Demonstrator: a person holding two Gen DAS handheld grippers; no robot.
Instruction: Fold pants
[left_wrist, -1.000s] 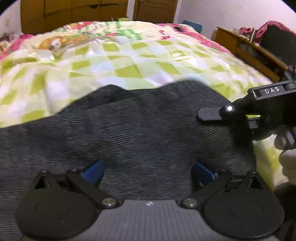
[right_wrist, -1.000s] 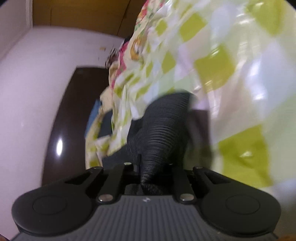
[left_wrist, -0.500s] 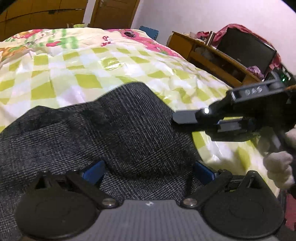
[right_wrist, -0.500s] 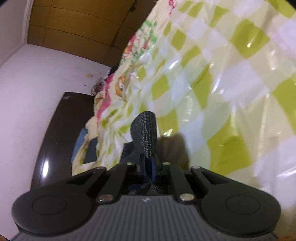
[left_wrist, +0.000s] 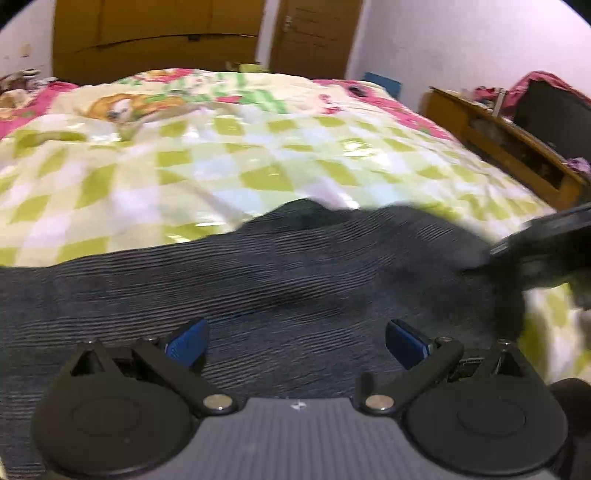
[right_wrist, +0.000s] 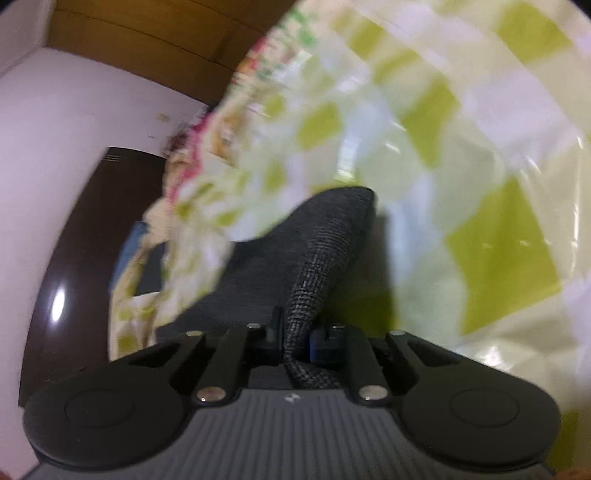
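Dark grey ribbed pants (left_wrist: 280, 280) lie spread across the near part of the bed. In the left wrist view my left gripper (left_wrist: 295, 341) is open, its blue pads (left_wrist: 186, 343) wide apart with the cloth lying between and under them. The right gripper (left_wrist: 496, 254) shows blurred at the right edge, at the pants' right end. In the right wrist view my right gripper (right_wrist: 295, 341) is shut on a raised fold of the pants (right_wrist: 325, 251), which stands up from the jaws above the bedspread.
A green-and-white checked bedspread (left_wrist: 229, 158) with pink borders covers the bed. A wooden shelf unit (left_wrist: 509, 147) stands along the right side, and wooden wardrobes and a door (left_wrist: 314, 37) at the back. A dark bed frame (right_wrist: 85, 236) shows at the left in the right wrist view.
The right gripper has lifted and rolled with the pants fold still pinched, moving towards the right edge of the left view. The left view swung right and back.
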